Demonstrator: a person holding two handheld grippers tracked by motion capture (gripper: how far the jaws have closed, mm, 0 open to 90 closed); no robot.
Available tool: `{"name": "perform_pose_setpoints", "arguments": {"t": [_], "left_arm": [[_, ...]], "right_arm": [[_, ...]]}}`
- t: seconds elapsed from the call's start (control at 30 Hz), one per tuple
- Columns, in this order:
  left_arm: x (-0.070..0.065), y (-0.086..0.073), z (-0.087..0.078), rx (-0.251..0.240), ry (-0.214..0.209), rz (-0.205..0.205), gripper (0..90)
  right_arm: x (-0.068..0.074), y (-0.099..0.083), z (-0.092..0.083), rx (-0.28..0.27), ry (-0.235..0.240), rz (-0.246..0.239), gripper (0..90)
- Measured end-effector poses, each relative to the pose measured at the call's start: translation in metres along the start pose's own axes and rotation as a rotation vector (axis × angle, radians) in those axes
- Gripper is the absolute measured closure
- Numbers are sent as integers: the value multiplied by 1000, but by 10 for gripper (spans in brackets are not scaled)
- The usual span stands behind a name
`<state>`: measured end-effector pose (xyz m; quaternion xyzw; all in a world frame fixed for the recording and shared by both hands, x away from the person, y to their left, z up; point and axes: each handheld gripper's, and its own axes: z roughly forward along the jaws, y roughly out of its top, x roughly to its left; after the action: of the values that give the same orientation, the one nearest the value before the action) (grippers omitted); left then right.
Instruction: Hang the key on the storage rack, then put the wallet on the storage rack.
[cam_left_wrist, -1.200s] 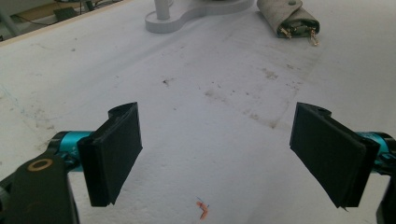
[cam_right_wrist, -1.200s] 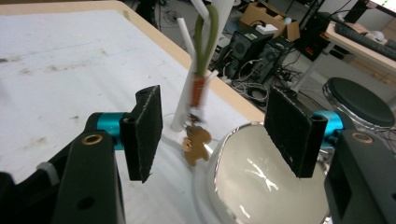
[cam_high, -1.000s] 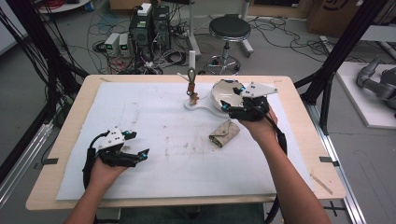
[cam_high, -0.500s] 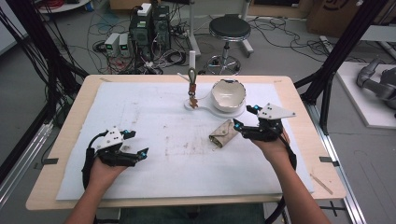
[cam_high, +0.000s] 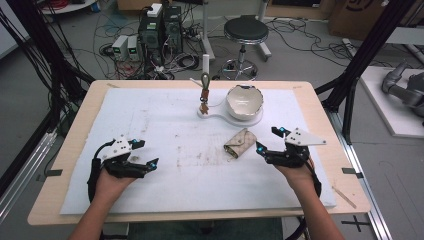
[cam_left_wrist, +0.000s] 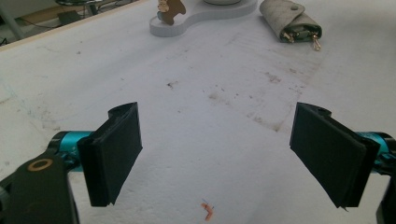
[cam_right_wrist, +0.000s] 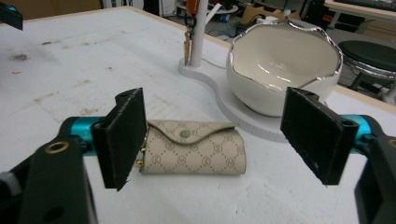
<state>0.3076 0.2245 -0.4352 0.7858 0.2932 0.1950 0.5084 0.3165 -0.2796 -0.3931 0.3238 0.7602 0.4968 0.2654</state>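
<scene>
The small beige monogrammed key pouch with a snap flap (cam_high: 240, 143) is lying on the white stained mat (cam_high: 165, 125) that is covering the wooden table (cam_high: 320, 107), a little right of the middle and just in front of the flat white stand base (cam_high: 220, 114). On that base a white ceramic bowl with a wavy silver rim (cam_high: 244, 101) is being carried, and beside the bowl a thin white post with a brown strap and a key hanging from it (cam_high: 204, 92) is standing upright.

The right gripper (cam_high: 274, 142) is being held low over the mat, just to the right of the pouch. Its jaws have just been opening and are standing wide apart. In the right gripper view the pouch (cam_right_wrist: 194, 148) is being framed between the two black pads (cam_right_wrist: 122, 135), close to the left pad, but it is not being pressed by either.

The left gripper (cam_high: 144, 152) is being rested near the front left of the mat, well apart from the pouch. Its jaws are spread wide with bare mat between them, and in the left gripper view the pouch (cam_left_wrist: 290, 21) is being seen far off near the base.
</scene>
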Motion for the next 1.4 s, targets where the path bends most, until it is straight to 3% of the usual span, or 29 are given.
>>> {"name": "perform_pose_setpoints", "arguments": {"t": [0.23, 0.67, 1.13, 1.4], "left_arm": [[2, -1, 3, 7, -5, -5, 166], [3, -2, 4, 7, -6, 0, 166], [2, -2, 3, 6, -4, -2, 166], [-8, 5, 7, 6, -9, 5, 166]], "right_arm": [[-7, -12, -4, -16, -22, 7, 205], [-20, -20, -3, 4, -41, 31, 202], [-20, -21, 0, 48, -27, 19, 202], [-24, -25, -6, 56, -54, 12, 203]]}}
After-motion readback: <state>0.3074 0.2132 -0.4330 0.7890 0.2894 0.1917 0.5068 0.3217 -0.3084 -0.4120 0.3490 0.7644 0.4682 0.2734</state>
